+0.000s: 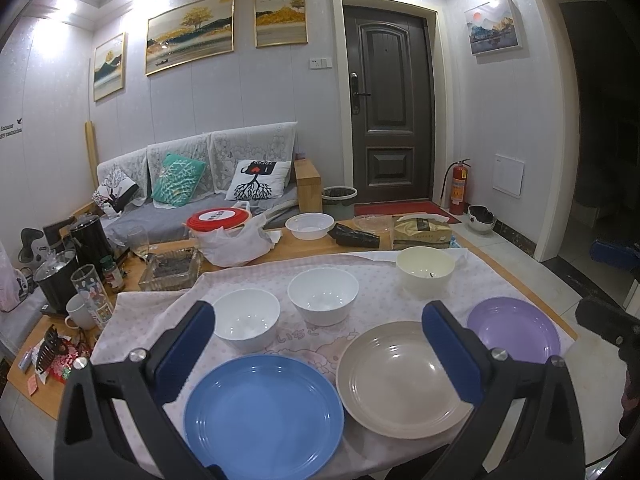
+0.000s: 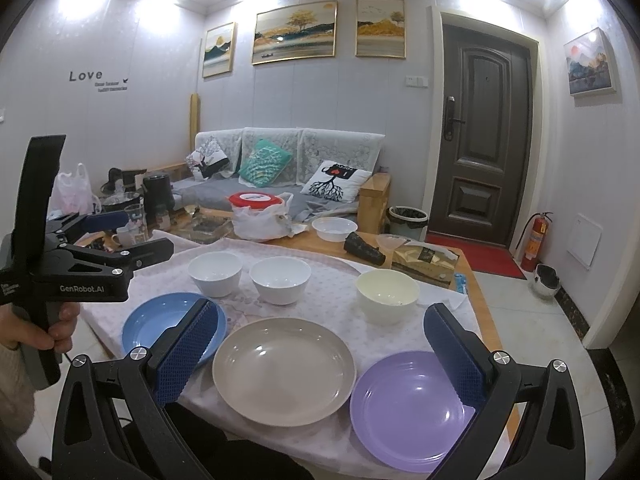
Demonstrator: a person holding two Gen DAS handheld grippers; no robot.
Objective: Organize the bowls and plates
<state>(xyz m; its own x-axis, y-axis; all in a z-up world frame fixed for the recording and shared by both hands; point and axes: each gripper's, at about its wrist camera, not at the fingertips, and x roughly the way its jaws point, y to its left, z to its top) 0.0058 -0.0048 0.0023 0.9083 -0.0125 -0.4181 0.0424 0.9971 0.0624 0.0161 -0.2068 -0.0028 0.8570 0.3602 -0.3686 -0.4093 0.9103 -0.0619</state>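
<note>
left tongs (image 1: 318, 344) open | right tongs (image 2: 322, 352) open, empty | risk: purple plate (image 2: 412, 408) overhangs desk (image 2: 476, 300) edge, nudge may tip it

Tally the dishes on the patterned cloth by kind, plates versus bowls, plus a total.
Plates: 3, namely blue plate, beige plate, purple plate
Bowls: 3, namely left white bowl, right white bowl, cream bowl
Total: 6

Left hand-held gripper (image 1: 318, 344) agape above blue plate (image 1: 264, 416), beige plate (image 1: 400, 380).
</note>
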